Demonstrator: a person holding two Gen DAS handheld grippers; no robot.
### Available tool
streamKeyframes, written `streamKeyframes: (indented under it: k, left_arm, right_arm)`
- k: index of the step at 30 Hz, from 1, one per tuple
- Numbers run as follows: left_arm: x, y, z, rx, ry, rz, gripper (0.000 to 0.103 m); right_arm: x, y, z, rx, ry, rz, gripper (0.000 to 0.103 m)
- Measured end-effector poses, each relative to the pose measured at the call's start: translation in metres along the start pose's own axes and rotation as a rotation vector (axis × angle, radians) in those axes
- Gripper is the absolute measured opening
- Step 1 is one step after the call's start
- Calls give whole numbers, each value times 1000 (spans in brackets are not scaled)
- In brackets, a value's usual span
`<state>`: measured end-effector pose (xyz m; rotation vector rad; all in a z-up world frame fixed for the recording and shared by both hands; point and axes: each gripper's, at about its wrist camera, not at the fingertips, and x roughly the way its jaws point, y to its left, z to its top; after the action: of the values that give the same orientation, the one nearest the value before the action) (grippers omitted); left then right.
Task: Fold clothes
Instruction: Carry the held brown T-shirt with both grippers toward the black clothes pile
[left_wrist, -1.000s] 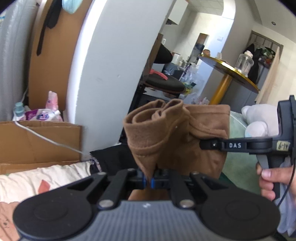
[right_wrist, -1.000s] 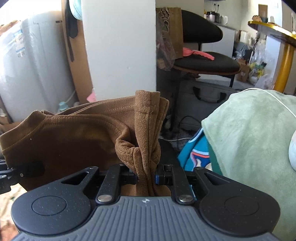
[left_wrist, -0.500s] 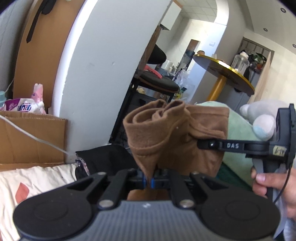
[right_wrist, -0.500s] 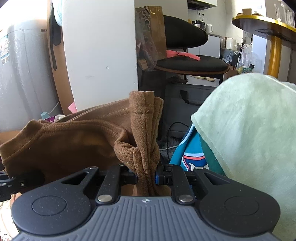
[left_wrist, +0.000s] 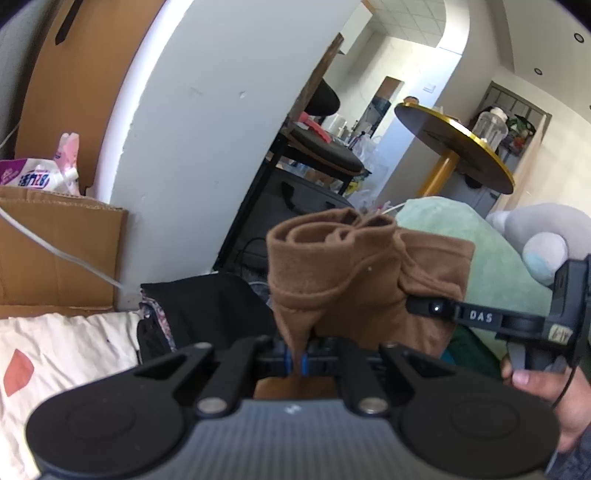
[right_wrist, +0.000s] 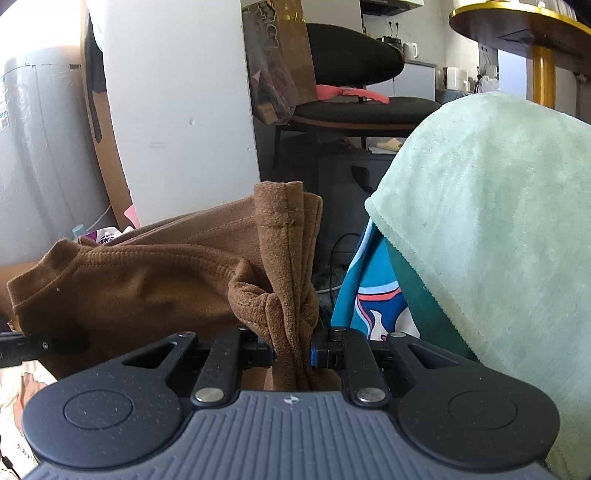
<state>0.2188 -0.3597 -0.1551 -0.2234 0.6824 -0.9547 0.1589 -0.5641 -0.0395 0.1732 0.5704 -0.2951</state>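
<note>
A brown garment (left_wrist: 354, 280) hangs stretched between both grippers. My left gripper (left_wrist: 298, 360) is shut on a thin bunched edge of it, which rises in folds above the jaws. In the right wrist view the brown garment (right_wrist: 147, 280) spreads to the left, and my right gripper (right_wrist: 293, 350) is shut on a thick knotted bunch of its hem. The right gripper also shows from the side in the left wrist view, with its finger (left_wrist: 436, 307) against the cloth and a hand (left_wrist: 543, 398) on its handle.
A pale green blanket (right_wrist: 498, 240) bulges close on the right, with teal printed fabric (right_wrist: 373, 295) under it. A white pillar (right_wrist: 177, 122), a cardboard box (left_wrist: 55, 251), a black chair (right_wrist: 351, 92), a round yellow-edged table (left_wrist: 454, 147) and a plush toy (left_wrist: 543, 236) stand around. A floral sheet (left_wrist: 66, 350) lies below left.
Both grippers have sunk with the brown garment still in them: the pillar, chair and green blanket sit higher and larger in view. Neither grip has changed.
</note>
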Motion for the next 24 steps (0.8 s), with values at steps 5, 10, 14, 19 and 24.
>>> streamKeyframes:
  k: [5,10,14,19,24]
  left_arm:
    - [7,4,-2,-17,20,9,5]
    - [11,11,1,-53,37,26,5]
    - [23,14,3,-33,54,45,5]
    - [44,24,13,-6,61,57,5]
    - [69,41,26,3,94,45,5]
  right_arm:
    - [-1,0,-6,11,-9,4,17]
    - [12,-4,-6,21,1,16,17]
    - [30,-4,-6,34,14,12,17]
    - [49,-5,-1,45,17,7,17]
    - [72,-8,2,90,15,11,18]
